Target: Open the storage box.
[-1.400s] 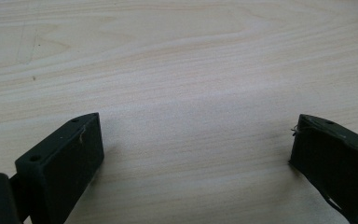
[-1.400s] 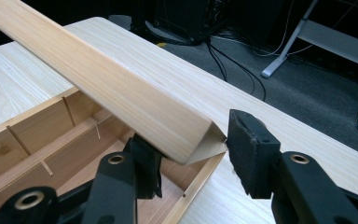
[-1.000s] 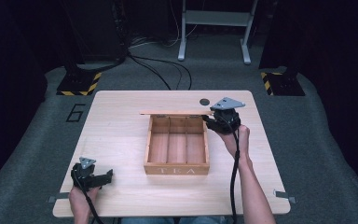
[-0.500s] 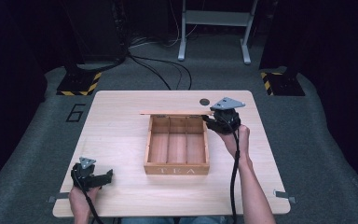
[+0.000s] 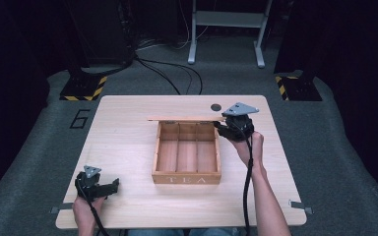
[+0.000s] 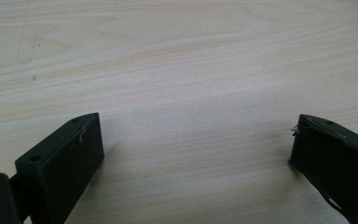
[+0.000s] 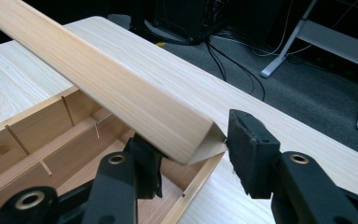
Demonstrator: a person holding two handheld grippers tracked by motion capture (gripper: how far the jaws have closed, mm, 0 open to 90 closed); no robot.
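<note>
A wooden tea box (image 5: pixel 187 178) with three compartments sits at the middle of the table, and all three are empty. Its lid (image 5: pixel 184 118) stands raised at the far side. My right gripper (image 5: pixel 225 127) is at the lid's right end, shut on its corner. In the right gripper view the lid (image 7: pixel 98 84) slants over the box (image 7: pixel 51 140), its corner pinched by the right gripper (image 7: pixel 196 149). My left gripper (image 5: pixel 110 187) rests near the front left of the table, apart from the box. Seen in its own view, the left gripper (image 6: pixel 196 135) is open over bare wood.
The light wooden table (image 5: pixel 128 128) has a small dark round spot (image 5: pixel 216 106) behind the box. On the grey floor beyond lie black cables (image 5: pixel 177 78), a grey stand (image 5: pixel 226 29) and two bases with yellow-black tape (image 5: pixel 83 88).
</note>
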